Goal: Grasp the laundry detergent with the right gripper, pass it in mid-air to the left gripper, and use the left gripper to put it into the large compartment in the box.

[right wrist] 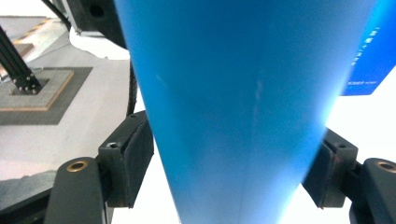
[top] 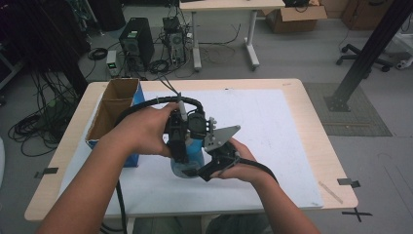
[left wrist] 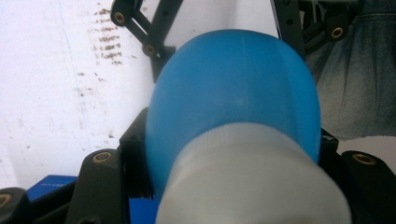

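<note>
I have the blue bottle (top: 195, 155) at bench centre, left claw (left wrist: 233, 158) clenched on its shoulder below the white cap (left wrist: 252, 182). Right claw (right wrist: 224, 172), from four o'clock, straddles the body without pressing. Next I judge: regrip, then twist.

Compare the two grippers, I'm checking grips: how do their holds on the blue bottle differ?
The left gripper clamps the blue bottle beside its white cap; the right gripper straddles its body. The left is shut on it; whether the right's pads press is unclear. Both have it between their jaws.
</note>
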A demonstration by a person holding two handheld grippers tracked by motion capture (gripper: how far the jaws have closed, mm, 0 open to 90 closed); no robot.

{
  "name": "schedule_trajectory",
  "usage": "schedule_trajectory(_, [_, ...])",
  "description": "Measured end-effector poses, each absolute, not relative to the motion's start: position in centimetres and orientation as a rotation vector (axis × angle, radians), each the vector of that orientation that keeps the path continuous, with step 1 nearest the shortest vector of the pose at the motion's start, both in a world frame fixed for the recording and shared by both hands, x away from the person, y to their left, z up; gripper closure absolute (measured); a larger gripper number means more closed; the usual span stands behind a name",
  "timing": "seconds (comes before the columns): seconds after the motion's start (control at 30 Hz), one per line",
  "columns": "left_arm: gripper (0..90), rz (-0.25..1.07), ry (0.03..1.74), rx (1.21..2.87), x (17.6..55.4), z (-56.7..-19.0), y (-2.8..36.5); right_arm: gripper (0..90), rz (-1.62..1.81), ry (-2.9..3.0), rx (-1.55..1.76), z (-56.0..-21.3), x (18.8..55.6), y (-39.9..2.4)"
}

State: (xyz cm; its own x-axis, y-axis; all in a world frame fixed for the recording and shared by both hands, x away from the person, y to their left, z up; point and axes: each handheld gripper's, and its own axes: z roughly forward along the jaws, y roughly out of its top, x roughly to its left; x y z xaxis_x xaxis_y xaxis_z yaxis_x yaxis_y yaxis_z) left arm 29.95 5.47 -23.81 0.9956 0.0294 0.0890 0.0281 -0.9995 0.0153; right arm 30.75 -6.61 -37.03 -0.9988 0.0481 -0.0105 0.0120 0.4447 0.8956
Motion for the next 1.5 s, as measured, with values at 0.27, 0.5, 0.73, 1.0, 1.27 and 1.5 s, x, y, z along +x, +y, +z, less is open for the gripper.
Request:
schedule_trajectory(0.27, [38.2,0.136,0.059,3.144,30.3,-23.7,5.4,9.6,1.639,2.608,0.155,-37.1,31.2,-7.7])
schedule_trajectory(0.5, [38.2,0.131,0.079,3.152,30.6,-23.7,5.4,2.4,1.626,2.621,0.174,-36.9,31.6,-8.4])
schedule_trajectory(0.73, [38.1,0.069,0.237,3.136,31.6,-23.1,5.8,1.0,1.601,2.614,0.22,-35.9,31.8,-11.5])
schedule_trajectory(1.0, [38.1,0.033,0.558,3.084,33.2,-21.5,6.5,0.9,1.47,2.592,0.294,-34.1,31.8,-16.3])
schedule_trajectory(1.27, [38.1,0.058,0.82,2.994,34.9,-19.1,7.7,1.1,1.354,2.619,0.335,-33.0,32.3,-19.1])
schedule_trajectory(1.5, [38.1,0.069,1.027,2.914,36.4,-16.6,9.7,1.8,1.202,2.679,0.354,-31.4,33.6,-20.7])
